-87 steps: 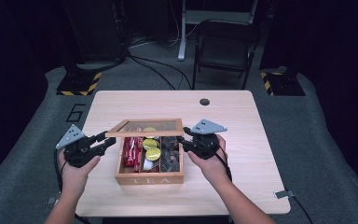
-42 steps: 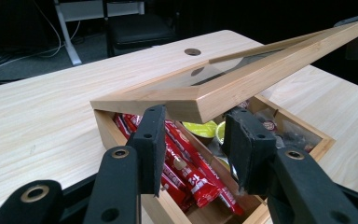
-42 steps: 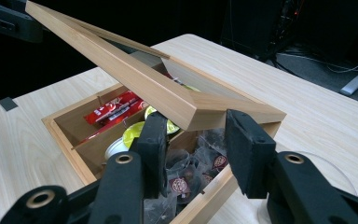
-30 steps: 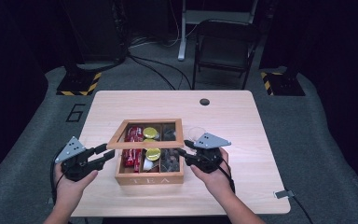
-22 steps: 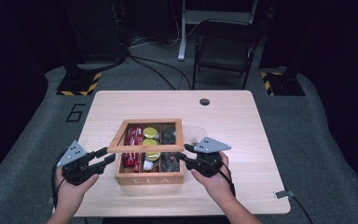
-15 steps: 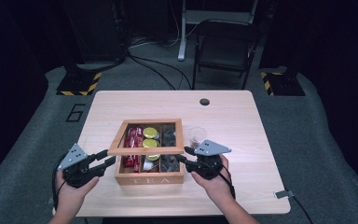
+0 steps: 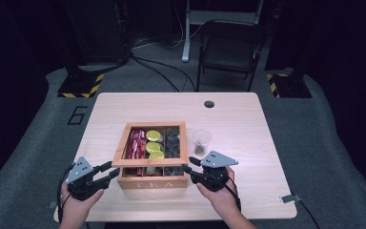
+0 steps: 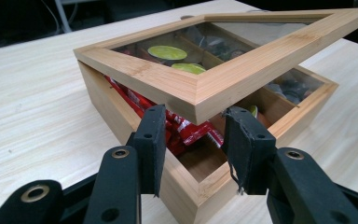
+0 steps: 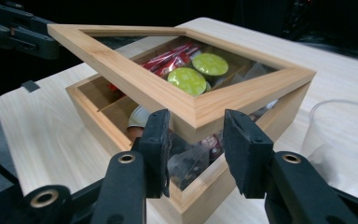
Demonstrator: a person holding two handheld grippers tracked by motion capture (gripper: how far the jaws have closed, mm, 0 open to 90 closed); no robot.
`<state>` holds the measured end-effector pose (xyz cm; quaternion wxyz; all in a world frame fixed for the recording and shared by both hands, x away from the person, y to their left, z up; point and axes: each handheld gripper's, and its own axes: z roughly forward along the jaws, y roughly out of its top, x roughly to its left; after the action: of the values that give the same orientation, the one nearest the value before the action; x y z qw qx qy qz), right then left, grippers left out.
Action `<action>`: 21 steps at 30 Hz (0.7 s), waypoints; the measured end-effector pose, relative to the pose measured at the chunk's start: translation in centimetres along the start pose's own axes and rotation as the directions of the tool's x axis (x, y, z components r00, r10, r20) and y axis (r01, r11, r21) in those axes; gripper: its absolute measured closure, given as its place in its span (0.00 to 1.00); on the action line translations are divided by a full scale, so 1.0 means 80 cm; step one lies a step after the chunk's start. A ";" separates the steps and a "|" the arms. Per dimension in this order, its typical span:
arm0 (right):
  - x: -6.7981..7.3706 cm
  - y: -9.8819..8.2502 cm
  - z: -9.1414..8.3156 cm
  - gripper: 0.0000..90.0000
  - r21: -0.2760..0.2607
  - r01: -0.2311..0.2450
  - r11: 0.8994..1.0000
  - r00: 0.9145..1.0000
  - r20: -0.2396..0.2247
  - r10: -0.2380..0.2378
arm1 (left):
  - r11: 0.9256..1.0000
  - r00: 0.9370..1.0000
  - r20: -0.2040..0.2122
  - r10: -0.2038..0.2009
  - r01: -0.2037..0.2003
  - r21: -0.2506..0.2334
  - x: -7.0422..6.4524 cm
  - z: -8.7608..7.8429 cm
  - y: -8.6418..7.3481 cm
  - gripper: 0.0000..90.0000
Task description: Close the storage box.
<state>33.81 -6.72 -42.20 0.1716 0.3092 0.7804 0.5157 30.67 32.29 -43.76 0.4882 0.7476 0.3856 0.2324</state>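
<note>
A wooden tea box (image 7: 153, 182) marked TEA stands mid-table, its glass-paned lid (image 7: 150, 163) tilted a little above the box, front edge raised. My left gripper (image 7: 108, 171) is at the lid's front left corner. In the left gripper view that corner (image 8: 196, 100) sits between the open jaws (image 8: 195, 140). My right gripper (image 7: 187, 168) is at the front right corner, and in the right gripper view that corner (image 9: 196, 112) sits between its open jaws (image 9: 196, 144). Red packets (image 7: 136, 143) and green capsules (image 7: 153, 136) show through the glass.
A clear plastic cup (image 7: 201, 141) stands just right of the box, close to my right gripper, and also appears in the right gripper view (image 9: 340, 135). A round cable hole (image 7: 209, 103) is at the table's far edge. A folding chair (image 7: 228, 52) stands beyond the table.
The lid has swung down from well open to nearly over the box. Both grippers have moved toward the person along with its front corners.
</note>
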 end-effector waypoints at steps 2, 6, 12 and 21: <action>0.001 -0.005 0.002 0.68 0.015 -0.012 1.000 1.000 0.001 0.012 | 1.000 1.000 0.006 -0.012 0.012 0.003 0.000 0.002 -0.003 0.66; 0.004 -0.015 0.006 0.66 0.038 0.003 0.999 1.000 0.009 -0.004 | 1.000 1.000 0.017 -0.025 0.024 0.010 0.001 0.004 -0.007 0.65; 0.007 -0.025 0.010 0.66 0.058 0.020 0.998 1.000 0.014 -0.021 | 0.999 1.000 0.021 -0.023 0.022 0.026 0.001 0.005 -0.012 0.65; 0.007 -0.029 0.015 0.66 0.057 0.005 0.998 1.000 0.015 -0.006 | 0.999 0.999 0.030 -0.029 0.028 0.032 0.002 0.007 -0.019 0.65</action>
<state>33.42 -6.17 -44.74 0.1702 0.3158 0.7942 0.4904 30.63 32.43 -45.40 0.4853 0.7532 0.3923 0.2081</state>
